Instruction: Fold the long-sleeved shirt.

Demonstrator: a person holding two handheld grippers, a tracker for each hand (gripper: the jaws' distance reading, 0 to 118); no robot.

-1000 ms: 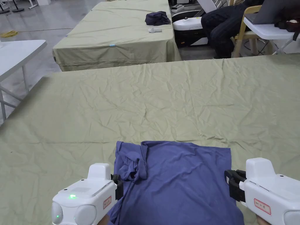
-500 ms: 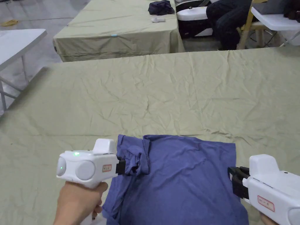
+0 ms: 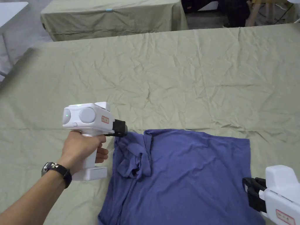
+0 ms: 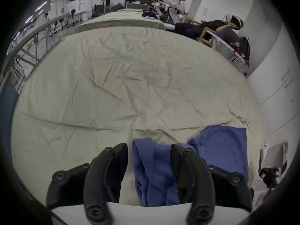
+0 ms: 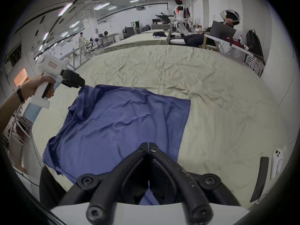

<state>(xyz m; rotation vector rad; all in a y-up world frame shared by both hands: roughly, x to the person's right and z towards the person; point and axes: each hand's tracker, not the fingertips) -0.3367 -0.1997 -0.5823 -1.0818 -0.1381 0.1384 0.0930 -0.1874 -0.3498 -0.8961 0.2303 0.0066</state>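
A blue long-sleeved shirt [image 3: 187,175] lies partly folded on the olive table cover [image 3: 175,88], near the front edge. A bunched sleeve [image 3: 133,164] sits on its left side. My left gripper [image 3: 124,129] is at the shirt's far left corner, held by a hand. In the left gripper view its jaws stand wide apart, and a fold of the blue cloth [image 4: 146,166] lies between them [image 4: 148,147]. My right gripper [image 3: 249,190] is by the shirt's right edge. In the right gripper view its jaws [image 5: 148,145] meet tip to tip over the shirt [image 5: 121,123], and I see nothing pinched.
Wrinkled olive cover stretches far beyond and to both sides of the shirt. A second covered table [image 3: 111,17] stands behind. A person [image 5: 227,27] sits at a white desk at the far right, and a humanoid robot [image 5: 179,12] stands farther back.
My left gripper has moved away from me, from the bunched sleeve to the shirt's far left corner. The head camera has tilted down. The right gripper has hardly moved.
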